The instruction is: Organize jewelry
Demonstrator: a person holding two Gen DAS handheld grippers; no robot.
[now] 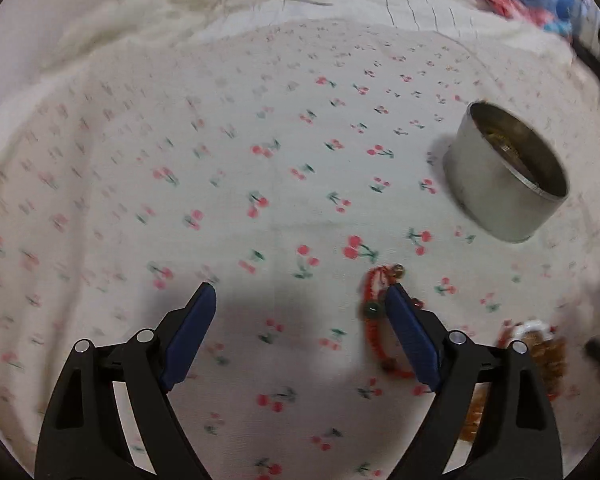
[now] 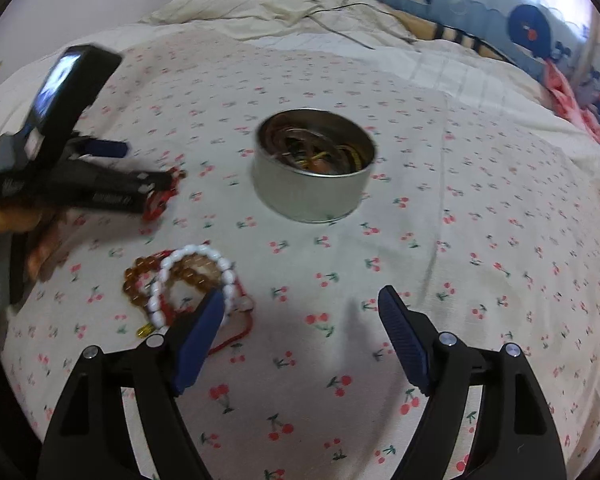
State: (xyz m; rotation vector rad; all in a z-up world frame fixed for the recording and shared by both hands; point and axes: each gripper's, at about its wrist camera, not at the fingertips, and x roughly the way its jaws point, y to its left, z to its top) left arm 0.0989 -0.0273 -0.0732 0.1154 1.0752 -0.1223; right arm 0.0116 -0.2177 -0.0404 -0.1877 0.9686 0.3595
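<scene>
Cherry-print bedsheet (image 2: 480, 208) holds one tin (image 2: 314, 196), three bracelets; both hand-held grippers spread.

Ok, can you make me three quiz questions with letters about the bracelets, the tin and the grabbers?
1. Where does the red bracelet lie?
A inside the tin
B beside the left hand-held gripper, by its right fingertip
C on the pillow

2. What colour are the big oval beads of the bracelet near the right hand-held gripper?
A white
B green
C black

3. How is the metal tin?
A lidded
B tipped over
C open, with jewelry inside

Answers: B, the red loop lies on the cherry sheet against that fingertip; A, a white bead ring lies over amber ones; C, its open top shows chains inside.
</scene>
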